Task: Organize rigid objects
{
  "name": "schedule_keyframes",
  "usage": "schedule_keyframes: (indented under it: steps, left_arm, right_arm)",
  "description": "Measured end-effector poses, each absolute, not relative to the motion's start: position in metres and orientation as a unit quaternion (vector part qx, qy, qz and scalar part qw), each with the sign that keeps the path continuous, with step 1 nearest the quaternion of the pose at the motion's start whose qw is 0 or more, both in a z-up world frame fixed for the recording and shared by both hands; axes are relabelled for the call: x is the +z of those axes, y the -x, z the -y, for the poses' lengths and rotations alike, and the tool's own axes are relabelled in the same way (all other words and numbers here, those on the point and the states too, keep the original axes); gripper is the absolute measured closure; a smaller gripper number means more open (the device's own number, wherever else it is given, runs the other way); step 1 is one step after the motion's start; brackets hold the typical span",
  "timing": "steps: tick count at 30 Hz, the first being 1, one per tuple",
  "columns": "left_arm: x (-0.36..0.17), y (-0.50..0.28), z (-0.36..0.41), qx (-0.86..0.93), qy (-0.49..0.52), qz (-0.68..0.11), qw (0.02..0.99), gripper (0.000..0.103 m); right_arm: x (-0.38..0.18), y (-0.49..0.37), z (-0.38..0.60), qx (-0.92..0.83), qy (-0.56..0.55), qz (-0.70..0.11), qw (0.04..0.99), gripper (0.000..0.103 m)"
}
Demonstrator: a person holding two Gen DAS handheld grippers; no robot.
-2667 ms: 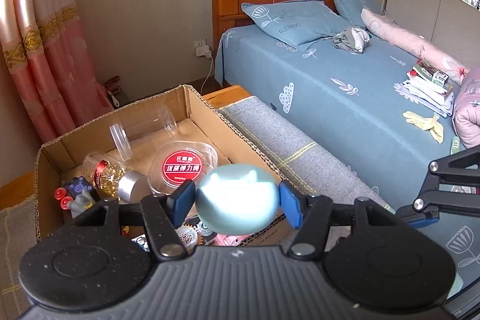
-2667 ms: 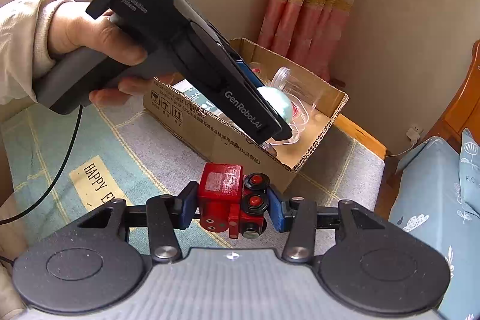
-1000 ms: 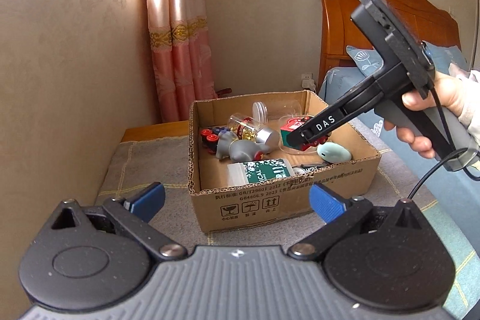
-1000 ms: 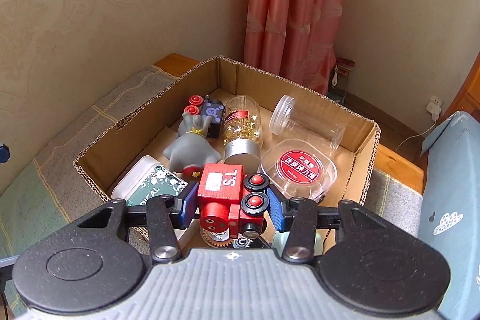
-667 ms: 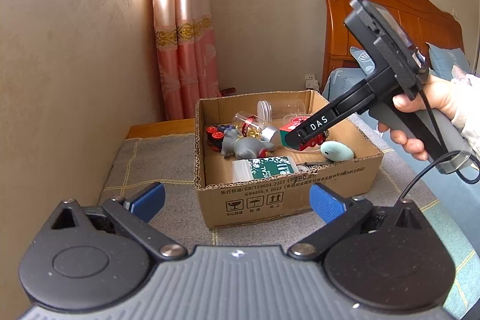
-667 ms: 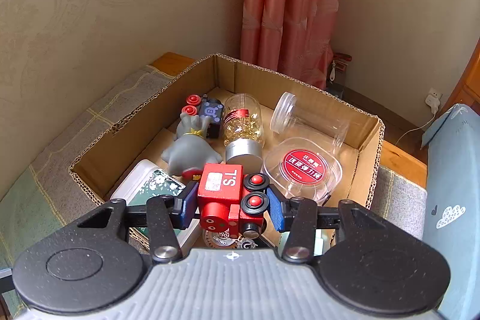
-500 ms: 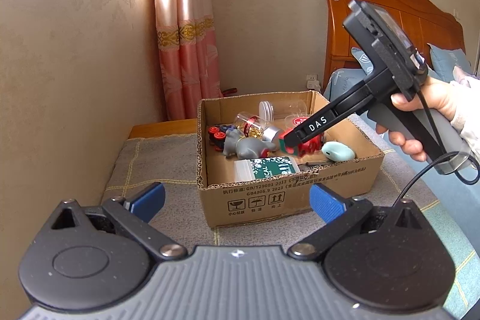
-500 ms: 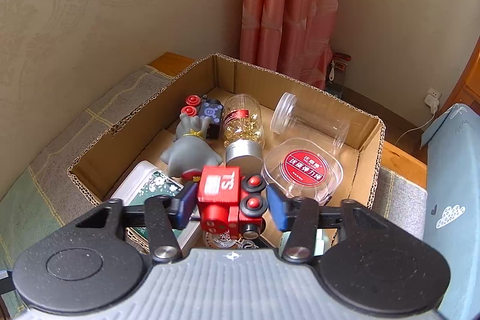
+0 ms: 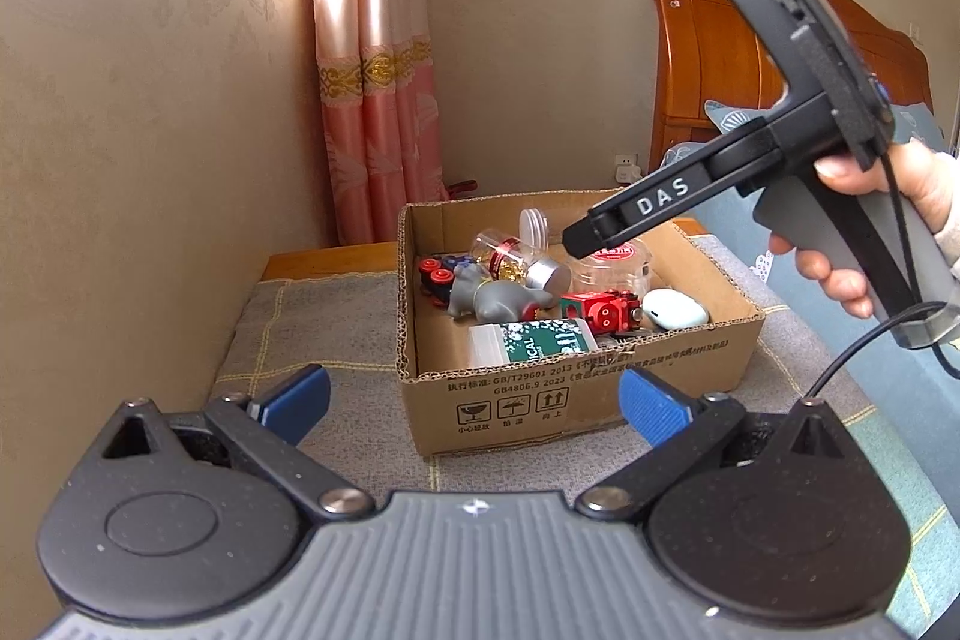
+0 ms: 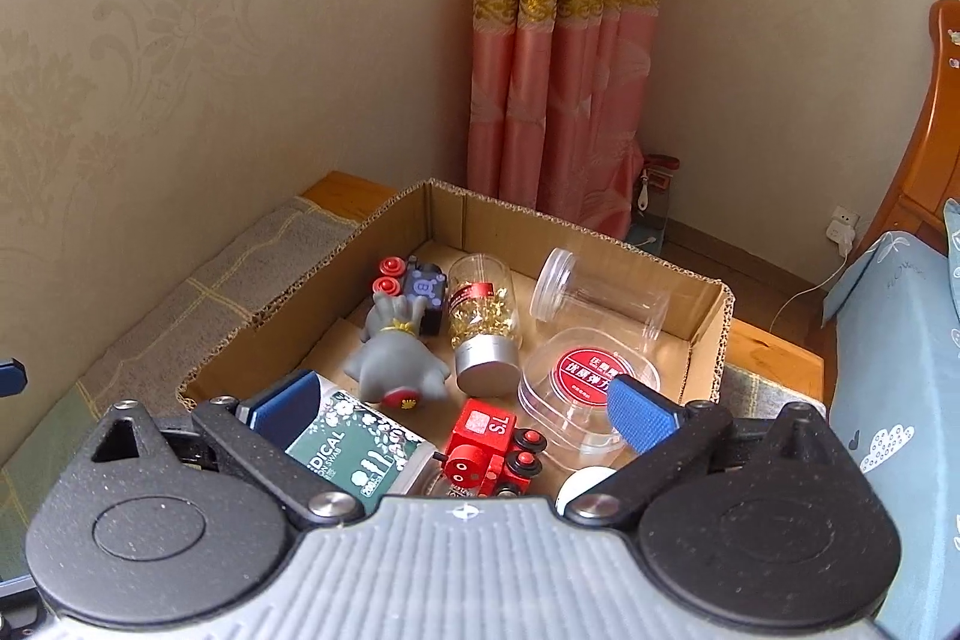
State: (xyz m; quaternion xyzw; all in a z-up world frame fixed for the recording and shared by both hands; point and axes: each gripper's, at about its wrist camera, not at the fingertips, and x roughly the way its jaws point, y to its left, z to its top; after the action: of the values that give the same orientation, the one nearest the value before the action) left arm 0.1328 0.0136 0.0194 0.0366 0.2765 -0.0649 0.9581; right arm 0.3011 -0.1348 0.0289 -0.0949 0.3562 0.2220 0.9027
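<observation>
Red toy train (image 10: 489, 445) sits loose in the cardboard box (image 9: 420, 280), at the near side, between the green swab pack (image 10: 354, 445) on its left and the pale oval case (image 9: 675, 309) on its right; right gripper (image 10: 462, 409) hangs over it with jaws opening, now wide, pads clear of the toy, nothing between them. Left gripper (image 9: 474, 397) sits back from the box, fingers spread, empty. Train looks like painted wood or hard plastic: light, stiff, won't deform, paint likely a bit slick against the pads. Best hold is across the flat sides of the block body, not over the round red wheels, which could roll or twist out of a pinch. Rest of the box is mixed: the clear round tub (image 10: 585, 403) and the empty clear jar (image 10: 600, 295) look thin-walled, light and slippery, so grip gently across the body; the capsule bottle (image 10: 483, 322) with the metal cap is probably the heaviest, take it mid-body; grey figurine (image 10: 393, 361) looks rubbery, more forgiving. Box is crowded, so any regrasp risks nudging neighbours
</observation>
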Motion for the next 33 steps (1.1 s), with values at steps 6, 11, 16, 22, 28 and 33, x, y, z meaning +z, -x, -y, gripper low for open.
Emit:
schedule_keyframes:
  steps: [6, 11, 16, 22, 28, 33]
  left_arm:
    - [0.021, -0.134, -0.014, -0.053, -0.034, -0.28, 0.958, 0.001]
    - [0.019, -0.134, -0.013, -0.049, -0.026, -0.287, 0.956, 0.001]
    - [0.016, -0.134, -0.01, -0.022, -0.036, -0.304, 0.952, 0.001]
    - [0.014, -0.133, -0.01, 0.0, -0.032, -0.33, 0.943, 0.001]
    - [0.015, -0.13, -0.008, 0.018, -0.027, -0.353, 0.935, 0.001]
    - [0.02, -0.125, -0.004, 0.02, -0.031, -0.359, 0.932, 0.001]
  right_arm:
    - [0.043, -0.281, 0.144, 0.189, 0.093, -0.356, 0.911, 0.0]
    - [0.047, -0.253, 0.157, 0.148, 0.085, -0.352, 0.92, 0.0]
    - [0.03, -0.223, 0.165, 0.077, 0.084, -0.365, 0.924, 0.0]
    - [0.001, -0.194, 0.179, 0.018, 0.015, -0.399, 0.917, 0.0]
    - [-0.005, -0.168, 0.174, 0.008, 0.0, -0.402, 0.916, 0.0]
    - [0.004, -0.156, 0.165, 0.002, 0.018, -0.39, 0.921, 0.0]
